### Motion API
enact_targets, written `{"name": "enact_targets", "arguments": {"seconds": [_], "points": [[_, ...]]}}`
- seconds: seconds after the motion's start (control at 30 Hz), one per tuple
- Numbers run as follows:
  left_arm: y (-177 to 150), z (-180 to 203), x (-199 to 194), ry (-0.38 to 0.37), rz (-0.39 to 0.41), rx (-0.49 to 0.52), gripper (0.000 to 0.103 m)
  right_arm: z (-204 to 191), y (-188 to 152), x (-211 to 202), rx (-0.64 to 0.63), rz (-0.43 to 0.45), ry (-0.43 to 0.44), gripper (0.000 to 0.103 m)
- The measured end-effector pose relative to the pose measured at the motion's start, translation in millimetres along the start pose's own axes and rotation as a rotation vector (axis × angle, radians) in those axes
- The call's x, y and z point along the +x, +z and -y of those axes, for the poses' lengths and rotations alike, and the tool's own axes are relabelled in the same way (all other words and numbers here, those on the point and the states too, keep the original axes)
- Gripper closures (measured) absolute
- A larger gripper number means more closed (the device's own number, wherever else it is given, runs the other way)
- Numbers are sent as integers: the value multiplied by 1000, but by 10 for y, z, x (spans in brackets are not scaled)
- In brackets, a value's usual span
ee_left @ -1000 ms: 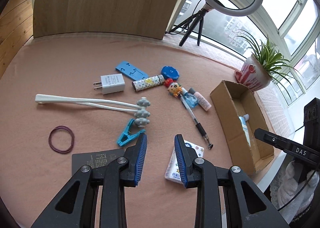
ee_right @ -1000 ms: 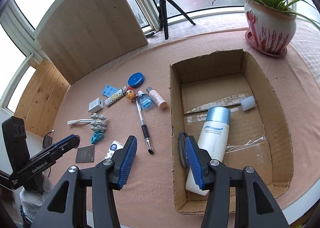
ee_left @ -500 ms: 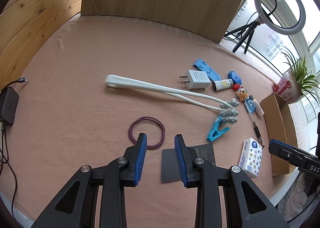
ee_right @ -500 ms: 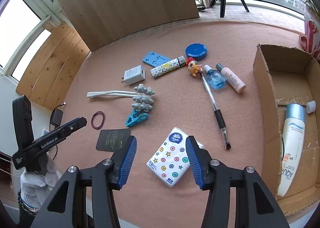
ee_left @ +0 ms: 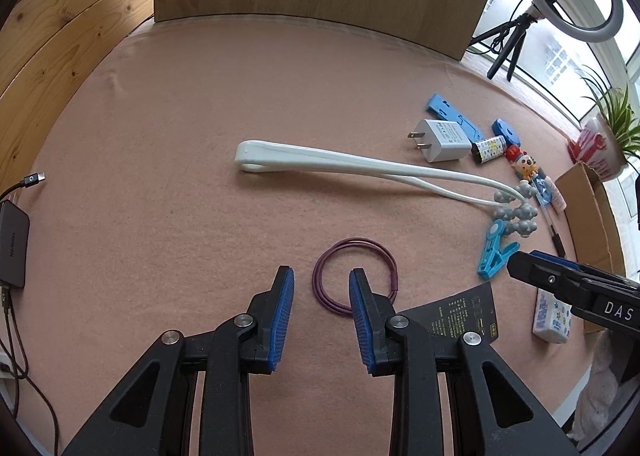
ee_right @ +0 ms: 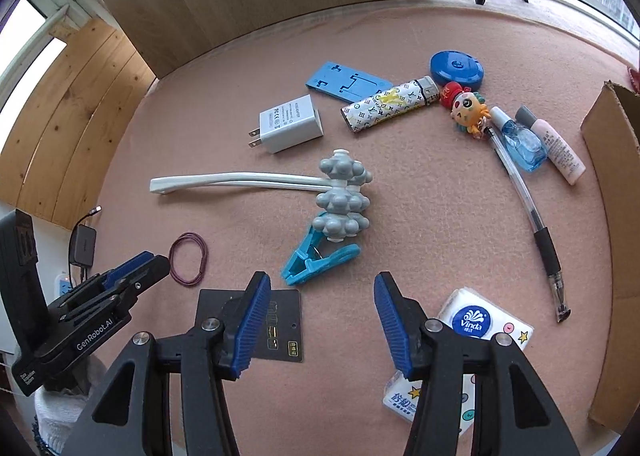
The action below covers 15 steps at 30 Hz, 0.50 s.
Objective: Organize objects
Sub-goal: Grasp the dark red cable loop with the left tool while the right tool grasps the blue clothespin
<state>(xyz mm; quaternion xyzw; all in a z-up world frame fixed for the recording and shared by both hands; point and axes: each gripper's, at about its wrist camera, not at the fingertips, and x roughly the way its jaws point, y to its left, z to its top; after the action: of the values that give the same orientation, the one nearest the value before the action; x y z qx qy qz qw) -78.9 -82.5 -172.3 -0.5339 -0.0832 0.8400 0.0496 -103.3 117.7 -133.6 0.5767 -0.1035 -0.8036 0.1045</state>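
Both tongs swung from box, left tongs (ee_left: pixel 321 284) part-open, right tongs (ee_right: pixel 322 290) widening, empty

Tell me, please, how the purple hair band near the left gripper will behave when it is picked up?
The purple hair band is a thin loop lying flat on the pink cloth, so it probably sags and folds when lifted. It looks very light. Being so flat, it may slip under the left gripper pads.

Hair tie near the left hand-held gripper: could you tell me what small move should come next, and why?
Probably lower the left hand-held gripper so one pad lands inside the hair tie and one outside, then close. Its open jaws hang above the tie's near edge, holding nothing.
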Motion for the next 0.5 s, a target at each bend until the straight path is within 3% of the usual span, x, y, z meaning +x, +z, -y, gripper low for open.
{"name": "enact_targets", "arguments": {"seconds": [0.27, 0.5], "points": [[59, 114, 144, 11, -17, 86, 73, -147, 88, 234, 29, 0, -96, 53], [75, 109, 163, 29, -6, 111, 94, -246, 126, 335, 7, 17, -177, 53]]}}
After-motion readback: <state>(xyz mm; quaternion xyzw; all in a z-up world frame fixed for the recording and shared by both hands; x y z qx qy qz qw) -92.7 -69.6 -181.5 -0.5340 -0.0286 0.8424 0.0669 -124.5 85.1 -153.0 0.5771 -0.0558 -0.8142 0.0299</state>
